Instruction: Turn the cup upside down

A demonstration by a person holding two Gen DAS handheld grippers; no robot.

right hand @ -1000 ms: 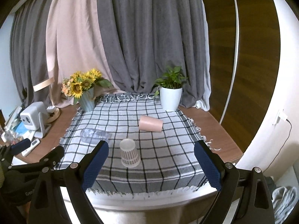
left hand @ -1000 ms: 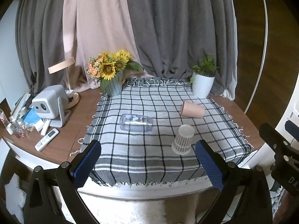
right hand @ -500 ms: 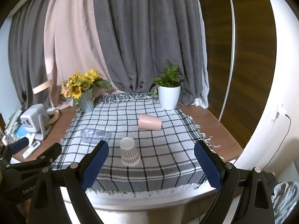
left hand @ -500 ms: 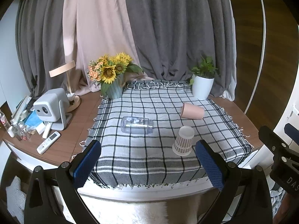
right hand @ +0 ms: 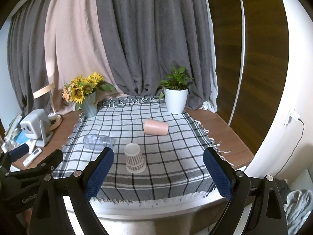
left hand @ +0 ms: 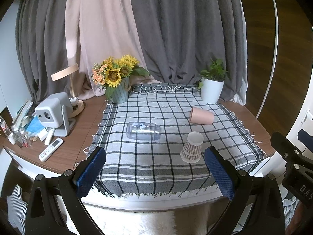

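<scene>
A patterned paper cup [left hand: 192,147] stands upside down on the checked cloth [left hand: 156,166]; it also shows in the right wrist view [right hand: 134,158]. A pink cup [left hand: 201,116] lies on its side behind it, seen too in the right wrist view [right hand: 156,127]. A clear plastic cup [left hand: 143,130] lies on its side to the left, also in the right wrist view [right hand: 97,141]. My left gripper [left hand: 155,174] is open and empty, held back in front of the table's near edge. My right gripper [right hand: 158,174] is open and empty, likewise in front of the table.
A vase of sunflowers [left hand: 117,78] and a white potted plant [left hand: 212,87] stand at the back of the cloth. A small projector [left hand: 52,112], a lamp [left hand: 67,78], a remote [left hand: 50,149] and clutter sit on the wooden table at the left. Curtains hang behind.
Both grippers have drawn slightly back and up from the table; the view has shifted a little. All three cups have stayed where they were.
</scene>
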